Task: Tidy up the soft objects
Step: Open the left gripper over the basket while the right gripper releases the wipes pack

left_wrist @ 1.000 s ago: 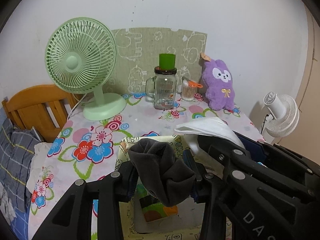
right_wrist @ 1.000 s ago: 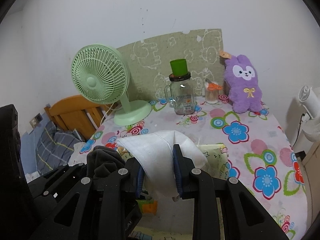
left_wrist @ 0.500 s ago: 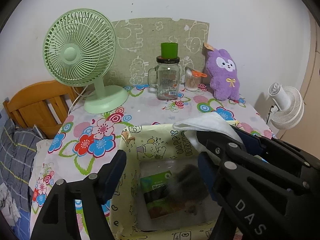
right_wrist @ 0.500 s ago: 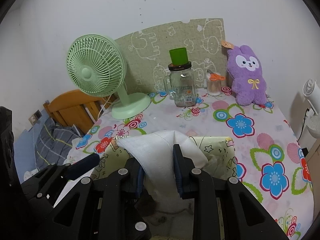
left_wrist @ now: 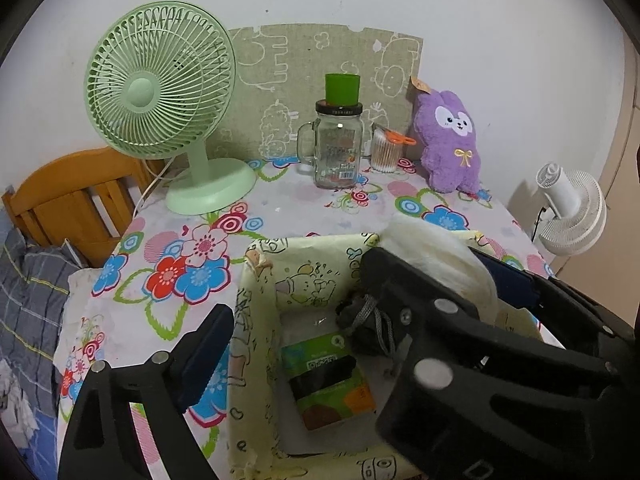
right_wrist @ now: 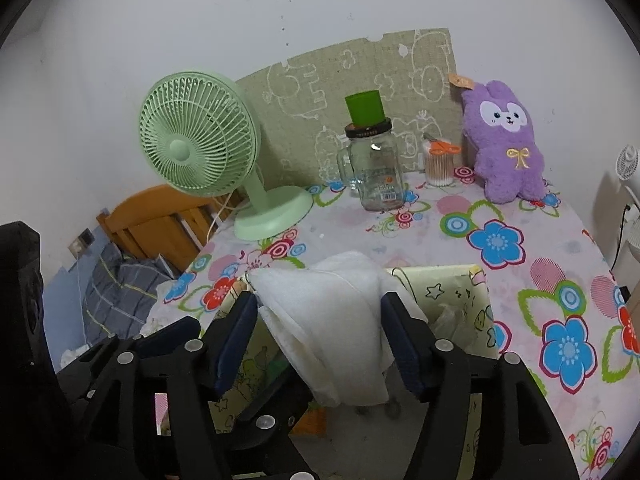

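A yellow cartoon-print fabric basket (left_wrist: 260, 280) sits at the near edge of the flowered table. A dark grey sock (left_wrist: 364, 324) lies inside it beside a green packet (left_wrist: 328, 380). My left gripper (left_wrist: 296, 296) hangs over the basket; its jaws are opening and nothing is between them. A white folded cloth (right_wrist: 332, 320) hangs between the fingers of my right gripper (right_wrist: 320, 340), above the basket (right_wrist: 460, 292). Those jaws are opening too, and the blue pads (right_wrist: 236, 340) stand beside the cloth without squeezing it. A purple plush rabbit (right_wrist: 506, 144) leans on the back wall.
At the back stand a green desk fan (left_wrist: 160, 92), a glass mug jar topped by a green cup (left_wrist: 338, 152) and a cotton-swab holder (left_wrist: 386, 152). A wooden chair (left_wrist: 68, 196) is left of the table, a white fan (left_wrist: 568, 216) on the right.
My left gripper opened and the dark sock dropped from it into the basket. My right gripper, shut on the white cloth before, has spread its fingers; the cloth still hangs between them.
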A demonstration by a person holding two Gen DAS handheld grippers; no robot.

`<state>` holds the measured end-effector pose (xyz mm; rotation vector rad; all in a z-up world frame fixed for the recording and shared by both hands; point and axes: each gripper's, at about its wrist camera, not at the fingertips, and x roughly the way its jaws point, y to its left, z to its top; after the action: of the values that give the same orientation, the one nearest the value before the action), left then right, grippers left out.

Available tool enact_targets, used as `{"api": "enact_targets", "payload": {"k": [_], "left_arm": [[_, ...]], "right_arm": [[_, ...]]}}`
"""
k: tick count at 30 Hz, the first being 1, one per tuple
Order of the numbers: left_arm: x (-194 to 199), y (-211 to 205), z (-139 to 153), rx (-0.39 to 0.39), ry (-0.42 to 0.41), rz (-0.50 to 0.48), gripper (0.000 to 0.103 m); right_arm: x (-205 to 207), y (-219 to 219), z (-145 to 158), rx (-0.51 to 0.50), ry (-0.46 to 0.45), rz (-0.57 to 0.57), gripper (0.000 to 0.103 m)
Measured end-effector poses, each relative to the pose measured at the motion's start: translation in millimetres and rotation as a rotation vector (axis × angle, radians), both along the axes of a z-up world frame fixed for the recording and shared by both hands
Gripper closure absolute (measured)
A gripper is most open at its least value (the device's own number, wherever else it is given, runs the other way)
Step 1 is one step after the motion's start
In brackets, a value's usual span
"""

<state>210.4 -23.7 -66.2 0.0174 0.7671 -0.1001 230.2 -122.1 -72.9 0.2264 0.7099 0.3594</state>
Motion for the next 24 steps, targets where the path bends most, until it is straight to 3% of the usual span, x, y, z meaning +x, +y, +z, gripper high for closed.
{"api": "enact_targets", "payload": {"k": [9, 24], "left_arm": [[-12.7, 0.7, 3.3, 0.003, -0.010, 0.000, 0.008], [-33.5, -5.7, 15.0, 0.003, -0.048, -0.014, 0.008]], "right_arm": [[-12.2, 0.6, 3.6, -0.028, -0.009, -0.012, 0.011], [-34.1, -6.6, 18.0, -0.075, -0.034, -0.047, 0.008]]}}
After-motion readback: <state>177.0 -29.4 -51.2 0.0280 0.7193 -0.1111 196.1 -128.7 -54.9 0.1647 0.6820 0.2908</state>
